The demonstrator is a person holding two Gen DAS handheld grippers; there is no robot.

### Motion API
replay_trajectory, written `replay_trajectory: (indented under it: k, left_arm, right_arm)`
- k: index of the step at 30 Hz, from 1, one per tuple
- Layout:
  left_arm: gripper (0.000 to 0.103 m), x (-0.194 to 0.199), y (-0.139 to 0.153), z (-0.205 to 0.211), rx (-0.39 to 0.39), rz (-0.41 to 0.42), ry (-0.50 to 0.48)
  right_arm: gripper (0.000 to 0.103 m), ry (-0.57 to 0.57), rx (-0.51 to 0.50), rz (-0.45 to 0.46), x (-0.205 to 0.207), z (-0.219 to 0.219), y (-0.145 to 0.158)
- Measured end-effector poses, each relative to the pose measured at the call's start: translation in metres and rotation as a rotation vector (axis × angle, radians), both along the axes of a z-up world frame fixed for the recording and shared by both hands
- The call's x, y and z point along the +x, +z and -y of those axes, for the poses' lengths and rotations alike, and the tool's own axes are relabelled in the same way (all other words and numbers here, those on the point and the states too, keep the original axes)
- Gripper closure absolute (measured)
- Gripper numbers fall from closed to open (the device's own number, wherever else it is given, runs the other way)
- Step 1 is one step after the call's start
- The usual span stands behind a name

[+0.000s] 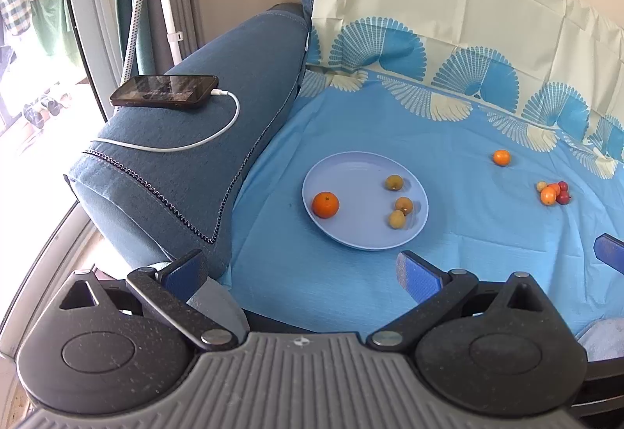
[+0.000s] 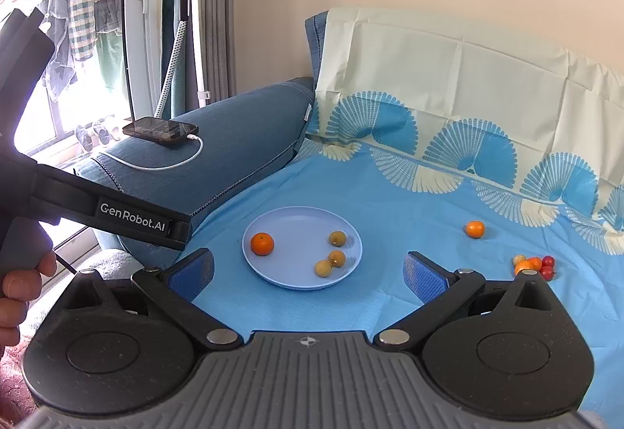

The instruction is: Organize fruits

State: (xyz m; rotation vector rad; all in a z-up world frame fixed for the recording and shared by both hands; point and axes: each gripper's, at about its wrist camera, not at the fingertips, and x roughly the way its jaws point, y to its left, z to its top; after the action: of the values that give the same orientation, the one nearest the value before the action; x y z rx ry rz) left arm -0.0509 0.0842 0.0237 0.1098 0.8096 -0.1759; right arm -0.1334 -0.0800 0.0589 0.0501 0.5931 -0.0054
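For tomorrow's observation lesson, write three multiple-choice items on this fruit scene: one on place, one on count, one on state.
1. Where does the phone lie?
A. on the plate
B. on the sofa arm
C. on the floor

2. How many fruits lie on the plate?
A. two
B. four
C. six

3. How do the right tongs stand?
A. open, empty
B. shut on an orange
C. shut on the plate

Answers: 1 B, it rests on the blue sofa arm; 2 B, one orange and three yellowish fruits; 3 A, blue pads apart, nothing between.
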Motion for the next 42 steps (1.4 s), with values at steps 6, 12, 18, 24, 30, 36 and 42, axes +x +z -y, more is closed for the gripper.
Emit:
replay_trajectory:
  k: [6,12,18,24,30,36,42]
  left_arm:
    - [0.0,0.002,-0.001,-0.001,-0.002,-0.001,-0.003]
    - [0.0,0.005,-0.004,0.0,0.003,-0.01,-0.003]
    - [0.0,0.01,-0.009,0.003,0.015,-0.026,-0.007]
    - [0.0,0.019,-0.015,0.006,0.032,-0.047,-0.013]
    - [0.0,0.028,-0.023,0.014,0.061,-0.068,-0.025]
    - [0.0,0.04,-0.033,0.036,0.105,-0.095,-0.055]
    - [0.0,0.059,-0.04,0.072,0.128,-0.123,-0.092]
  right_arm:
    - [0.001,0.003,-0.003,-0.009,0.003,0.0,-0.001]
    - [0.001,0.01,0.001,-0.018,0.005,0.0,-0.003]
    - [0.001,0.006,0.015,-0.034,0.01,0.003,-0.008]
    - [0.001,-0.002,0.037,-0.06,0.017,0.006,-0.015]
    - [0.001,-0.027,0.064,-0.09,0.025,0.015,-0.025]
    - [0.001,-0.086,0.11,-0.12,0.032,0.035,-0.041]
    - [0.001,-0.197,0.151,-0.147,0.035,0.073,-0.06]
